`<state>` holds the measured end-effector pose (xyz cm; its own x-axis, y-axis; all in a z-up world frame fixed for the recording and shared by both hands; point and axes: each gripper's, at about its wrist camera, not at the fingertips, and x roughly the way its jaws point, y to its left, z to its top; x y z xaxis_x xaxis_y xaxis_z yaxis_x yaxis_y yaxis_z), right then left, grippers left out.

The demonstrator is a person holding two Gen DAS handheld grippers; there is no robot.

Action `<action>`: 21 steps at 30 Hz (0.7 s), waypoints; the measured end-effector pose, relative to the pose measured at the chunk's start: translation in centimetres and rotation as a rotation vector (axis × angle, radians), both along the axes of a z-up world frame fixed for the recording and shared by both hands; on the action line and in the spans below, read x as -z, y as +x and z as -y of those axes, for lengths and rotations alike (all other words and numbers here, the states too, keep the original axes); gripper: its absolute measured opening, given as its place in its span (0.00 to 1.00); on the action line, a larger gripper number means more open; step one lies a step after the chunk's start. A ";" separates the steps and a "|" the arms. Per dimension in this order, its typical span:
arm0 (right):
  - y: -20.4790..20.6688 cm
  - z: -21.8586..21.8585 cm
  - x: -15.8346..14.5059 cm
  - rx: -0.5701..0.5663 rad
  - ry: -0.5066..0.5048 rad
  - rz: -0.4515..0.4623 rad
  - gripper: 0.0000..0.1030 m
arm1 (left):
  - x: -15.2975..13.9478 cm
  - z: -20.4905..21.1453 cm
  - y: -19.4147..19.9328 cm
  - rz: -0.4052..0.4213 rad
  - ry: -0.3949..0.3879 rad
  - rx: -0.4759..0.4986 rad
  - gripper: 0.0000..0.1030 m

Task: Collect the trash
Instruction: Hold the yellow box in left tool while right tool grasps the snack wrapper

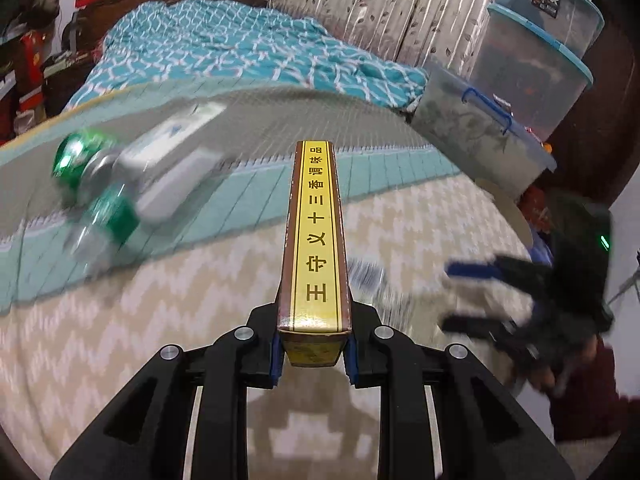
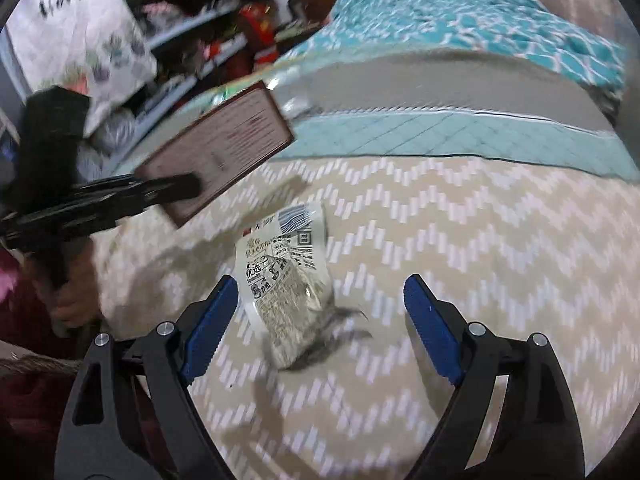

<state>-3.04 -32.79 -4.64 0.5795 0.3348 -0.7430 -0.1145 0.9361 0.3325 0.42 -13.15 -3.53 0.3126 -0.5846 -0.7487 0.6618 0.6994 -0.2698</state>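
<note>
Clamped between the blue pads of the left gripper (image 1: pixel 313 354) is a flat brown-and-yellow box (image 1: pixel 315 236), held by its near end and seen edge-on from the left wrist, so that only its narrow yellow spine with black Chinese characters and a little of its end flap can be read; from the right wrist the same box (image 2: pixel 216 152) shows a broad brown-bordered face whose print is too blurred to make out, with one dark finger lying across its lower corner. Spread wide and holding nothing, the right gripper (image 2: pixel 320 320) hangs over a crumpled white snack wrapper (image 2: pixel 286 284) printed with a barcode and black characters; the wrapper lies on the beige zigzag cover (image 2: pixel 500 264) between the two blue pads, nearer the left one, and I cannot tell whether it touches that pad. From the left wrist the wrapper is only a smear just right of the box, and the right gripper (image 1: pixel 452 296) there is a dark blur with a hand behind it at the frame edge. Farther off, on the teal quilted band (image 1: pixel 380 168), lie a clear bottle with a green label (image 1: pixel 100 216), a green can (image 1: pixel 74 158) and a white carton (image 1: pixel 172 168), all motion-blurred and overlapping. Clear storage bins (image 1: pixel 532 68) stand stacked at the right, partly cut off.
</note>
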 end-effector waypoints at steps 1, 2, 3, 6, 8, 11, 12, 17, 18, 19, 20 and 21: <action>0.1 -0.2 0.1 -0.005 -0.006 -0.005 0.81 | 0.3 -0.7 -0.5 -0.013 0.004 0.003 0.20; 0.0 -0.5 0.3 -0.009 -0.013 -0.009 0.81 | 0.6 -1.3 -1.0 -0.028 0.010 0.007 0.20; -0.3 -0.8 0.5 -0.007 -0.015 -0.011 0.81 | 0.7 -1.6 -1.4 -0.036 0.011 0.011 0.20; -1.4 -0.9 0.7 0.009 -0.001 0.003 0.81 | 1.5 -1.4 -2.6 -0.066 0.025 0.035 0.21; -1.9 -1.1 1.0 0.016 0.034 0.001 0.79 | 2.3 -0.2 -3.3 -0.058 0.057 0.053 0.21; -3.6 -0.9 1.2 0.007 0.165 -0.009 0.77 | 3.1 1.4 -3.8 -0.040 0.096 0.068 0.21; -3.8 -0.9 1.2 -0.001 0.212 -0.012 0.76 | 3.2 2.1 -4.0 -0.031 0.098 0.080 0.21; -5.7 -0.7 1.4 -0.036 0.437 0.010 0.75 | 3.6 3.8 -4.4 -0.033 0.120 0.125 0.22; -5.7 -0.5 1.6 -0.023 0.447 0.008 0.75 | 3.7 4.0 -4.3 -0.036 0.128 0.126 0.23; -5.5 -0.4 1.9 -0.009 0.448 0.002 0.74 | 3.8 4.1 -4.1 -0.037 0.132 0.124 0.23; -5.3 -0.3 2.2 0.005 0.452 -0.007 0.71 | 3.8 4.3 -3.9 -0.038 0.132 0.123 0.23; -4.9 -0.2 2.5 0.014 0.464 -0.019 0.69 | 3.8 4.4 -3.6 -0.038 0.129 0.118 0.24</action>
